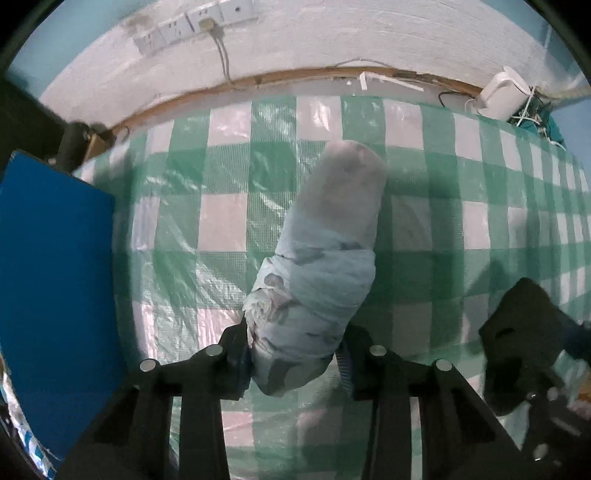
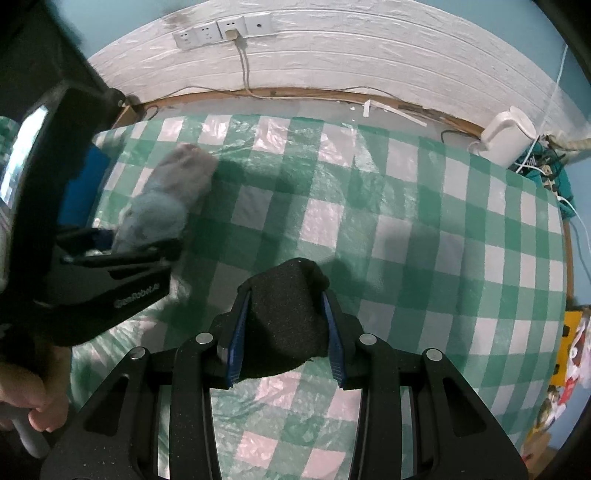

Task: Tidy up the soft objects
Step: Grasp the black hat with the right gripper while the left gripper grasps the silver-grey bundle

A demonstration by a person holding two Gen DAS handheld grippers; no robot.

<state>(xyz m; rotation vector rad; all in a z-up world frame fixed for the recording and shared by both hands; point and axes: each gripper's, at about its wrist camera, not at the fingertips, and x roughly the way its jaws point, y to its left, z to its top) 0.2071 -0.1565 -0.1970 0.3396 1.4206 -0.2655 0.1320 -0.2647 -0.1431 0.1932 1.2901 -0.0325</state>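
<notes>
The left tongs [image 1: 295, 354] point straight down over a table [image 1: 461, 177] covered in a green-and-white checked plastic cloth [image 1: 229, 221]. A rolled pale blue and grey sock [image 1: 325, 266] lies on the cloth, stretching away toward the wall, with its near end between the two fingers; the left finger touches it, but whether both pads press on it cannot be told. A blue board [image 1: 55, 277] lies at the left edge of the table.

The right tongs [image 2: 286, 332] are closed on a folded black sock [image 2: 288, 314], its blue pads pressing both sides, held above the cloth to the right of the pale sock. A hand [image 2: 33, 391] grips the left tool's handle. On the wall behind is a row of sockets [image 2: 225, 29], and a white box [image 2: 506, 138] with cables stands at the far right corner
</notes>
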